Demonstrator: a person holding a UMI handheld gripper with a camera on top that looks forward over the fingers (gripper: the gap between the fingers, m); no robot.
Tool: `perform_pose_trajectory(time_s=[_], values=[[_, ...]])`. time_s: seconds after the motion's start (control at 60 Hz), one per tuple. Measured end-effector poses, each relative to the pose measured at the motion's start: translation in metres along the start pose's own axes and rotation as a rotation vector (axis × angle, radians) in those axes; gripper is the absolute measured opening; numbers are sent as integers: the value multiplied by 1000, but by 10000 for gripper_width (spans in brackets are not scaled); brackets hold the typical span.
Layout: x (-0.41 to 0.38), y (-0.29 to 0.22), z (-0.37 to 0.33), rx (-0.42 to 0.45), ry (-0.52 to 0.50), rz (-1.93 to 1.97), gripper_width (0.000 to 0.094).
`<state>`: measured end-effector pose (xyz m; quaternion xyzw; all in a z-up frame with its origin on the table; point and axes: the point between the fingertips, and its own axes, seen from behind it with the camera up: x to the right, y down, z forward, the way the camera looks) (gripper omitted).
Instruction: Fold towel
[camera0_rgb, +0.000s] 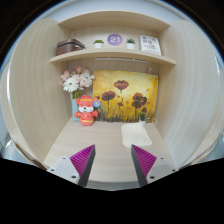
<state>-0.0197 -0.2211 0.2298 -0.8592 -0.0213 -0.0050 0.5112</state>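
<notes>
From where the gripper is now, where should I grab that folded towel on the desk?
Probably its near edge, coming in low from the front. The towel lies flat on the desk, just ahead of the right finger, so an edge is the only part open fingers could pinch.

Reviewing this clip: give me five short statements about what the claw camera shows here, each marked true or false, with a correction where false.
1. The claw is open with nothing between its fingers. True.
2. The folded towel lies on the desk just ahead of the right finger. True.
3. The claw is clamped on the towel. False: the towel lies on the desk, untouched.
4. A red figurine stands on the desk in front of the flower painting. True.
5. The shelf above the desk is bare. False: it holds a dark box, small potted plants, a round purple sign and a card.
</notes>
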Motion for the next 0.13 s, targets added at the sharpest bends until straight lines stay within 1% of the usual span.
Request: perform_pose_trajectory(time_s=[0.133], values=[[-5,3,-9,5,-2,11,712]])
